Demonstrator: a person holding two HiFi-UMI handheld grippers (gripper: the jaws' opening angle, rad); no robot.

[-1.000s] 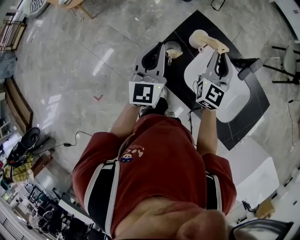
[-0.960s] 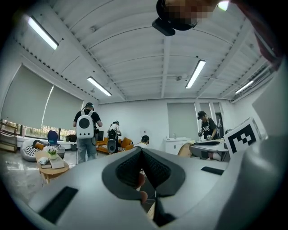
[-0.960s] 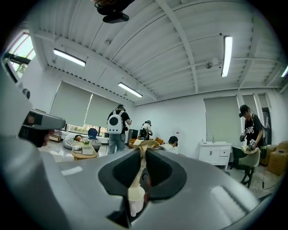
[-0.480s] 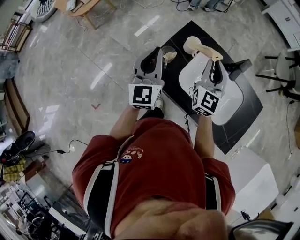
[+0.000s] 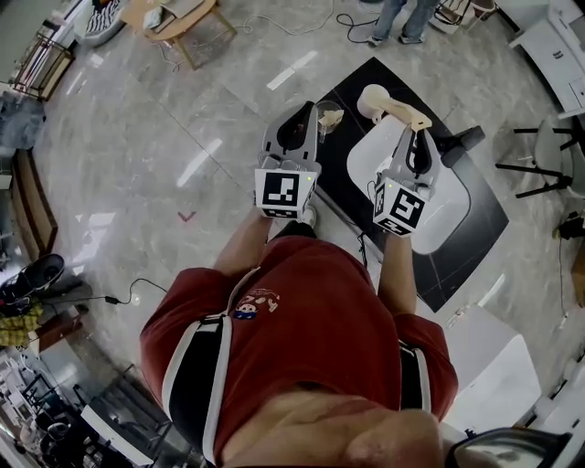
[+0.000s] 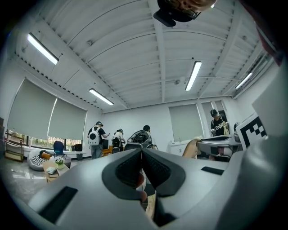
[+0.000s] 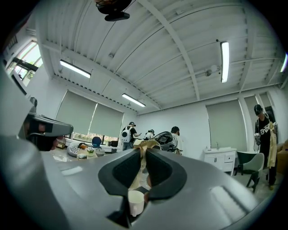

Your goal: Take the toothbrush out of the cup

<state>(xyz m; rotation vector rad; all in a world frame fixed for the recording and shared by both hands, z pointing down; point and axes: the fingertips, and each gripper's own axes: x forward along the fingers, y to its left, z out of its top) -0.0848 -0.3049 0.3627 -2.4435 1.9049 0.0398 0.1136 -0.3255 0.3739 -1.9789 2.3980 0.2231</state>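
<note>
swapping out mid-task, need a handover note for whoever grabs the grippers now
Left gripper: shut, apparently pinching the cup by its rim, over the black mat.
Right gripper: shut on the toothbrush.
Done: the toothbrush is apart from the cup.
Left: set both down. Something tan sits in the cup; what it is, unclear.

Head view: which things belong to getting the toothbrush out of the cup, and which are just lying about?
Job: clear cup held by the left hand-held gripper; tan-handled item, probably the toothbrush, clamped in the right hand-held gripper.
Lying about: black mat, white oval piece on it, small wooden table, chair, floor cable.
</note>
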